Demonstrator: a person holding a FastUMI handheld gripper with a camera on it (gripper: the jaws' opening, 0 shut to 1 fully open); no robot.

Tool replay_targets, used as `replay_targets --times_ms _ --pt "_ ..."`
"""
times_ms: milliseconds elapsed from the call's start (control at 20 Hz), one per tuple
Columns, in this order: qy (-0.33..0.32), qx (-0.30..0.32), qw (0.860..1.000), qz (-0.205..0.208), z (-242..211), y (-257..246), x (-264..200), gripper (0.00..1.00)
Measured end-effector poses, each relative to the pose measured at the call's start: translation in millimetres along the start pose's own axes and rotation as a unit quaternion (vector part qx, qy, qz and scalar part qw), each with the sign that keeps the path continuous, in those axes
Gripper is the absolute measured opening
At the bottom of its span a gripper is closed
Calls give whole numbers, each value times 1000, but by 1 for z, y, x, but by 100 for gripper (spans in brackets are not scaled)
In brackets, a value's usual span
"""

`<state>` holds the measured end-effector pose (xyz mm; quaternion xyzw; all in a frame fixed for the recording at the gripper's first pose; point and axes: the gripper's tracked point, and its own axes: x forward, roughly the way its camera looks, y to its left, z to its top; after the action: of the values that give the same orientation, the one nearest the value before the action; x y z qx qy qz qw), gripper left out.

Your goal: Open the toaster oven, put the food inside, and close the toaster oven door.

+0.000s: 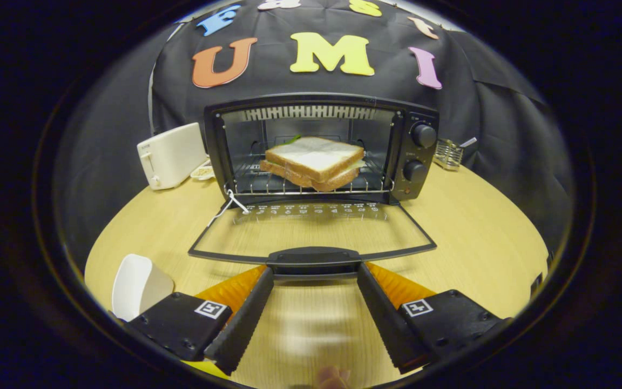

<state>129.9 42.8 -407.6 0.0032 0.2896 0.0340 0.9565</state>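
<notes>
A black toaster oven (pixel 322 148) stands on the wooden table with its glass door (pixel 311 229) folded down flat toward me. A sandwich of sliced bread (pixel 313 162) lies on the wire rack inside the oven. The door's dark handle (pixel 313 256) sits just ahead of my fingertips, spanning the gap between them. My gripper (pixel 315 273) is open, with nothing held between its fingers and one fingertip near each end of the handle.
A white toaster (pixel 170 155) stands left of the oven with a small dish (pixel 203 173) beside it. A wire holder (pixel 447 154) sits to the oven's right. A white plate (pixel 138 286) lies beside my left finger. The round wooden table (pixel 484 243) extends right.
</notes>
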Motion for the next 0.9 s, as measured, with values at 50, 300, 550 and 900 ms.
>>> replay_targets --times_ms 50,300,550,900 --pt "-9 -1 1000 0 5 1 -3 100" --pt "-25 -2 1000 1 20 2 -15 100" --pt "-79 -44 996 -3 53 4 -24 100" --pt "-125 -35 991 15 106 6 -23 100"
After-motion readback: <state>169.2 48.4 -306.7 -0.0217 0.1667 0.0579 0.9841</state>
